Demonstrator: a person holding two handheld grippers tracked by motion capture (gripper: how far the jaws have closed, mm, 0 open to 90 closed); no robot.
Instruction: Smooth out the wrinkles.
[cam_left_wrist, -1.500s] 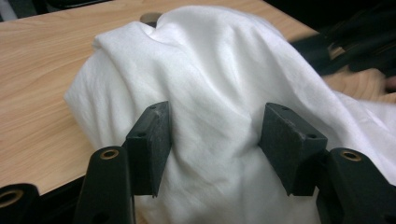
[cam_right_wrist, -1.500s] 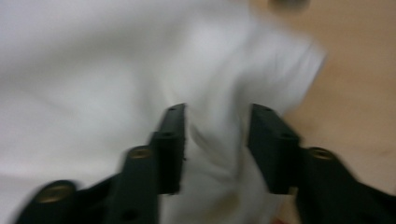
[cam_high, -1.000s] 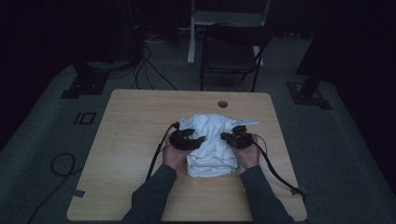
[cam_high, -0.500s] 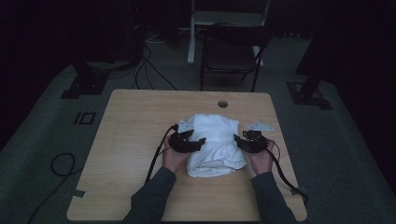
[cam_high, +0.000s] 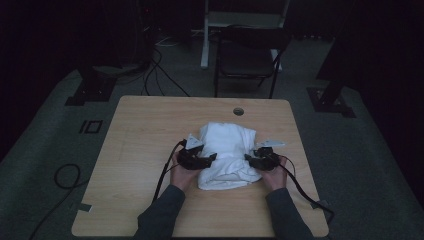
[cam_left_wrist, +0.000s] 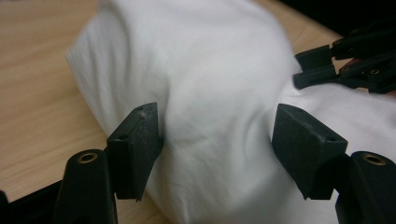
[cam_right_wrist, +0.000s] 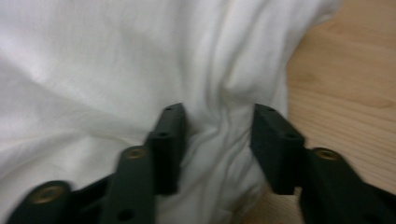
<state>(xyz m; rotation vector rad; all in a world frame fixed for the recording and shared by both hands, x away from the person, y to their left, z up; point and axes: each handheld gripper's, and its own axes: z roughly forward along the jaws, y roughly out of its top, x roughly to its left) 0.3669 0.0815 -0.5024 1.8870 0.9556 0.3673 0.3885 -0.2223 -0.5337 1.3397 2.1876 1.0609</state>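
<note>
A white cloth (cam_high: 227, 150) lies bunched in a soft roll at the middle of the wooden table (cam_high: 145, 130). My left gripper (cam_high: 212, 157) sits at the cloth's left side. Its jaws have just been opening and stand wide, with a bulge of cloth (cam_left_wrist: 210, 70) between them (cam_left_wrist: 217, 135). My right gripper (cam_high: 248, 159) is at the cloth's right side. Its jaws have just been opening too, and a loose fold of cloth (cam_right_wrist: 93, 70) lies between them (cam_right_wrist: 217, 140) without being pinched. The right gripper (cam_left_wrist: 345, 65) also appears across the cloth in the left gripper view.
A round cable hole (cam_high: 238, 111) is in the table's far edge. A dark chair (cam_high: 247, 55) stands behind the table. Cables (cam_high: 65, 175) lie on the floor at the left. Both grippers' cables trail back across the near tabletop.
The right gripper has let go of the cloth, moved out to its right edge and sunk. The cloth has settled lower. The left gripper has shifted a little along the cloth's left side.
</note>
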